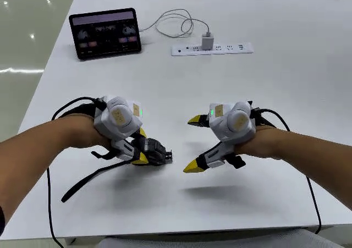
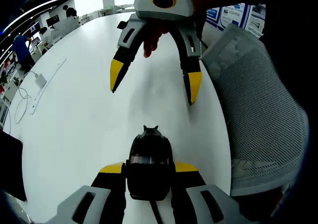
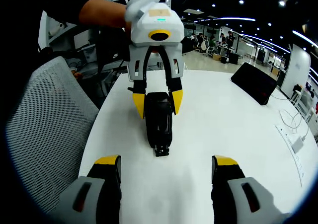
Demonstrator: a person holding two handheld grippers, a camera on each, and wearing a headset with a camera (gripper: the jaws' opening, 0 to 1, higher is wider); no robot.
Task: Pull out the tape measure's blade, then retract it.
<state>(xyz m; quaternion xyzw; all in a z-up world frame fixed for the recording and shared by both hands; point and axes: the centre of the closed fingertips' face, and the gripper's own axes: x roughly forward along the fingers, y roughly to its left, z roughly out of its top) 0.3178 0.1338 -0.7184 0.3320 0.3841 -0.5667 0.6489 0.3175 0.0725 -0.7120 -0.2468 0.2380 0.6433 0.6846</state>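
Note:
A black tape measure point(image 1: 153, 151) rests on the white table point(image 1: 275, 88), and my left gripper point(image 1: 142, 147) is shut on its case. In the left gripper view the case point(image 2: 148, 165) sits between my two yellow-tipped jaws, its blade tab pointing away. No blade is drawn out. My right gripper point(image 1: 192, 143) stands open a short way to the right of the tab, touching nothing. The right gripper view has my open right gripper point(image 3: 165, 160) at the bottom and the tape measure point(image 3: 159, 120) just ahead, end-on, with the left gripper point(image 3: 157, 100) clamped around it.
At the far left of the table leans a dark tablet point(image 1: 104, 32). A white power strip point(image 1: 212, 49) with a charger and looped cable lies behind the grippers. A grey mesh chair point(image 2: 253, 110) stands at the near table edge.

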